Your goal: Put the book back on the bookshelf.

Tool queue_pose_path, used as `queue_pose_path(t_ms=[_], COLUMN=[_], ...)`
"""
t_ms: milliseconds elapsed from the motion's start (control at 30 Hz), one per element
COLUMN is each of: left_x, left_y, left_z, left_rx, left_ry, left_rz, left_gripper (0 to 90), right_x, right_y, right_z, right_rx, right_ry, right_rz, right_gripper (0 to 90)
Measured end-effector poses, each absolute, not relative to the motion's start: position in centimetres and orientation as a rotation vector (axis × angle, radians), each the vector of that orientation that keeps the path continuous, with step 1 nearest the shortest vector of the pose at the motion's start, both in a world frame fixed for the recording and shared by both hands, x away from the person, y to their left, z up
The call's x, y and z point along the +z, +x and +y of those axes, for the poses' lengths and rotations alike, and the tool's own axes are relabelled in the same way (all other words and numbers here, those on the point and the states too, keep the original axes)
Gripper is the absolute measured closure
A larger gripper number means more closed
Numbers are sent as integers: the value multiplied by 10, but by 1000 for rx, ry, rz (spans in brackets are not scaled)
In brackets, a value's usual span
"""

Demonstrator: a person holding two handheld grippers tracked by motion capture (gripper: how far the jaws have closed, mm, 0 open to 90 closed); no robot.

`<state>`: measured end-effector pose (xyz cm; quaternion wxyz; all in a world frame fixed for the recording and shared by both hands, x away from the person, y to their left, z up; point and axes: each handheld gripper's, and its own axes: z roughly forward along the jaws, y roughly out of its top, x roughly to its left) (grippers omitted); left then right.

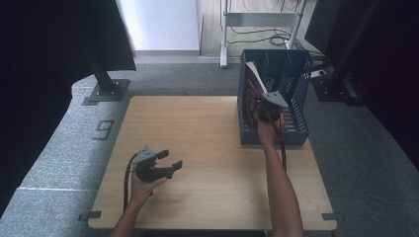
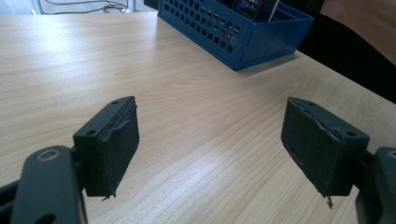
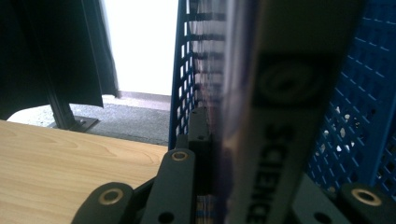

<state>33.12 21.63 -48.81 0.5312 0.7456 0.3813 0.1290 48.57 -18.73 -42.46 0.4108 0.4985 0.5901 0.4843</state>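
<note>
1. Holding a book [image 1: 255, 88] with my right tongs [image 1: 267, 109], I have it inside the blue basket [image 1: 299, 94] at about one o'clock on the desk [image 1: 207, 143]. In the right gripper view the jaws press on either side of its spine [image 3: 275, 140], which bears the word "SCIENCE".
2. The book stands nearly upright, leaning a little toward eleven o'clock against the basket's left wall, with its top edge above the rim. I judge that this grip near the lower spine keeps it vertical so it can slot in like a filed volume.
3. The basket sits at the desk's far right corner, open end facing six o'clock, which gives my right hand [image 1: 267, 132] a straight reach in.
4. My right forearm stretches from six toward twelve o'clock, wrist level, tongs pointing into the basket.
5. My left tongs [image 1: 170, 159] rest low over the desk at about seven o'clock, well apart from the basket. Their jaws are spread wide with nothing between them; the left gripper view shows bare wood between the pads [image 2: 112, 149]. They point toward three o'clock, idle, I judge, to stay clear of the working side.
</note>
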Motion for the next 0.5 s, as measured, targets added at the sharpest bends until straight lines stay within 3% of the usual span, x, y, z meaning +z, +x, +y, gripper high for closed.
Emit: queue_pose_path(t_ms=[500], left_x=[-489], left_y=[332], left_z=[223], left_rx=[317], left_ry=[1771], left_rz=[928], left_gripper=[194], right_x=[-429], right_y=[507], right_z=[-191], right_rx=[1243], right_ry=[1301], right_rz=[1385], right_gripper=[813])
